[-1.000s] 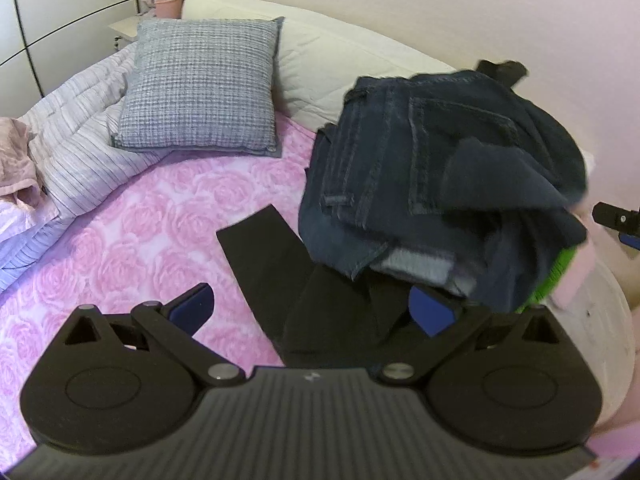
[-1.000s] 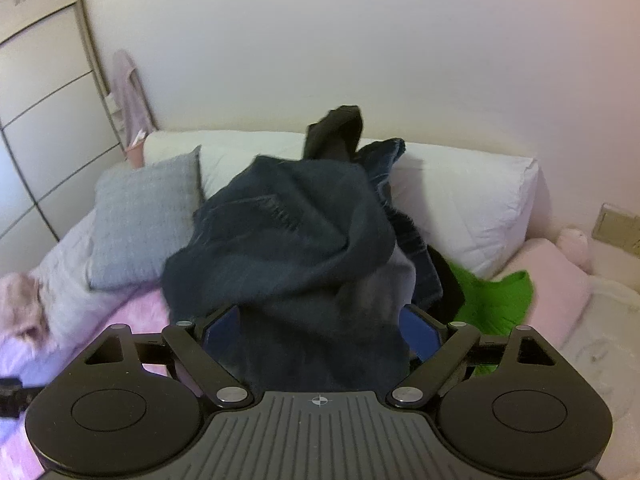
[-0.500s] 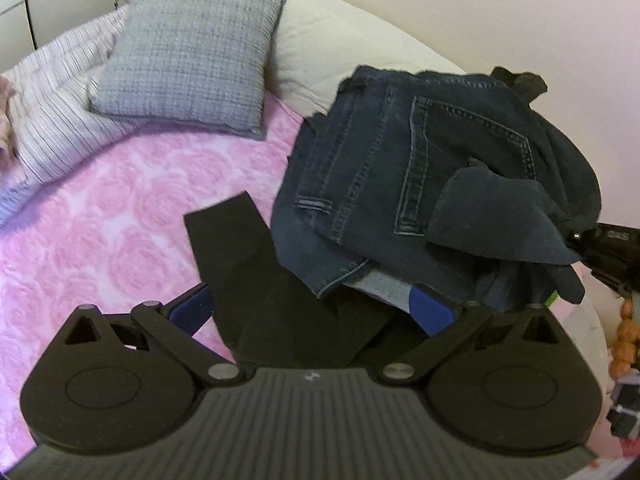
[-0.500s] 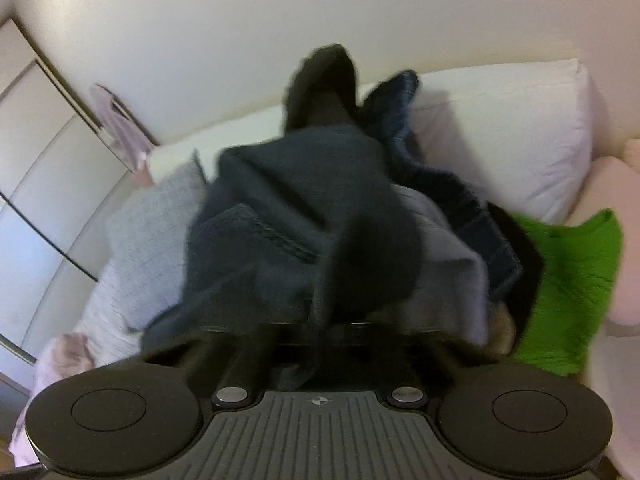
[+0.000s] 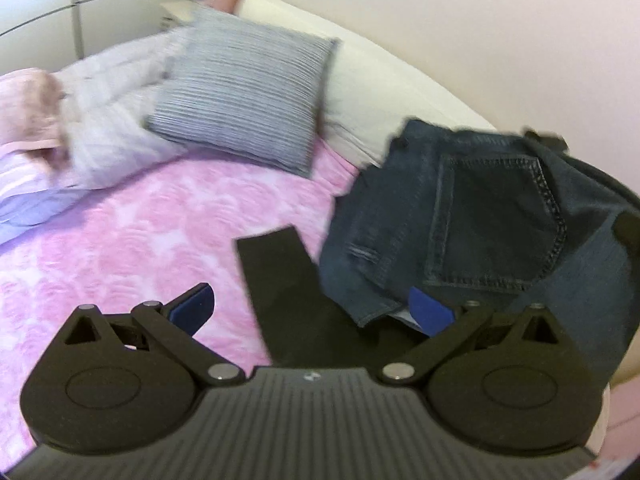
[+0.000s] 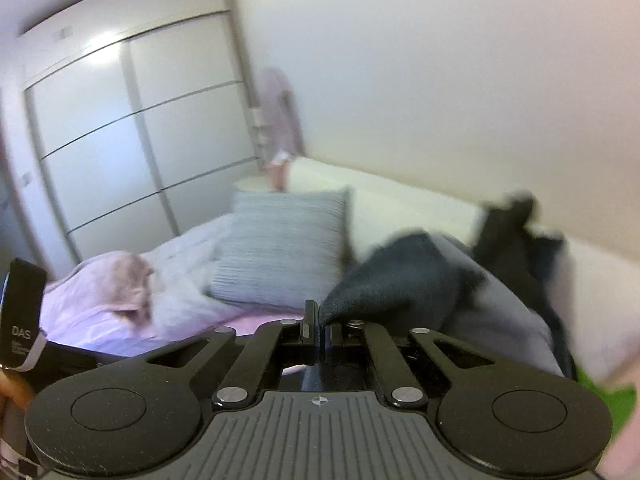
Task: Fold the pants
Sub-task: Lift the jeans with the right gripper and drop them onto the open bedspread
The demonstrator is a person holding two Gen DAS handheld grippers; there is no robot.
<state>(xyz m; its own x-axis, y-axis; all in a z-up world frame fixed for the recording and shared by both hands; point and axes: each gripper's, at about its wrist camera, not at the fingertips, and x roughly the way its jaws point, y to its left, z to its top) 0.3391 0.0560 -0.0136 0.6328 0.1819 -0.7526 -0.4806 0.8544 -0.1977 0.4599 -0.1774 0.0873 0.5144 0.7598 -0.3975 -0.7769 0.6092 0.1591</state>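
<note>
Jaws of the right gripper [image 6: 320, 326] are clenching tight, pinching a corner of dark denim where the jeans [image 6: 404, 276] taper to a point at the fingertips. From that pinch the cloth is trailing off to the right in a blurred heap on the bed, with a black garment [image 6: 508, 224] sticking up behind it against the white bolster [image 6: 400, 200]. The gripper is pointing slightly downward across the bed toward a grey cushion [image 6: 280, 248] and the wardrobe [image 6: 132, 140].

The left gripper [image 5: 312, 304] is hanging wide open over the pink bedspread [image 5: 140, 240], its blue pads [image 5: 192, 304] well apart and gripping nothing. A flat black pant leg [image 5: 276, 280] is lying between the fingers, while the jeans [image 5: 460, 220], back pocket up, are lying bunched just beyond the right pad, overlapping the black cloth. The left gripper is tilting steeply down at the bedspread.
</note>
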